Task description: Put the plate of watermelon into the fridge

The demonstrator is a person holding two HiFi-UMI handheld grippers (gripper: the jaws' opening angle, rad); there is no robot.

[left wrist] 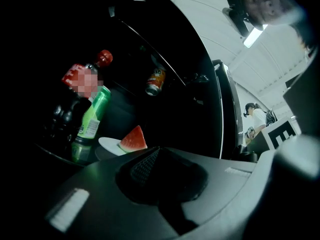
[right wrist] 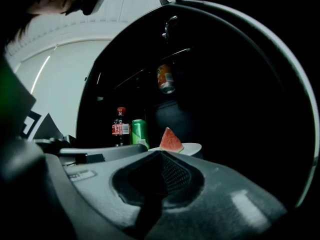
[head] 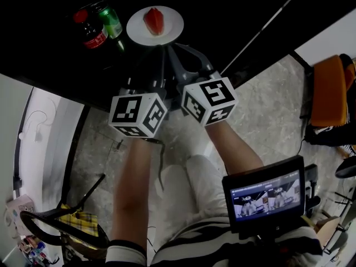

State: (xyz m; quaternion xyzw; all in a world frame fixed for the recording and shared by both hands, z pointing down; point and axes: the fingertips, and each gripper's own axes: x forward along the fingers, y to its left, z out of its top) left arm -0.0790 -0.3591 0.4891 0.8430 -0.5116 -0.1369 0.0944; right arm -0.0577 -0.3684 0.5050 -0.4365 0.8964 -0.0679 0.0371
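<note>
The white plate (head: 173,28) sits on a dark shelf inside the fridge, with a red watermelon wedge (head: 154,20) on its middle, rind side down. In the head view a cola bottle (head: 92,32) with a red cap and a green can (head: 110,22) stand close together at the plate's 9 o'clock, the can nearer the plate. Higher in the dark fridge interior, the gripper views show an orange can (right wrist: 165,79) lying tilted at about 12 o'clock above the wedge.

Both grippers are held side by side at the plate's 6 o'clock, pointing at it. The left gripper (left wrist: 153,154) is clenched, its jaws pressed together with nothing between them; the wedge and plate lie just past its tip at 11 o'clock. The right gripper (right wrist: 161,156) is also clenched and empty, with the plate's near rim just beyond its tip at 1 o'clock. Whether either tip touches the rim cannot be told.

The left marker cube (head: 138,114) and the right marker cube (head: 208,100) nearly touch. The person's forearms run down to 6 o'clock, and a small screen (head: 267,196) glows at 4 o'clock, above a striped shirt.
</note>
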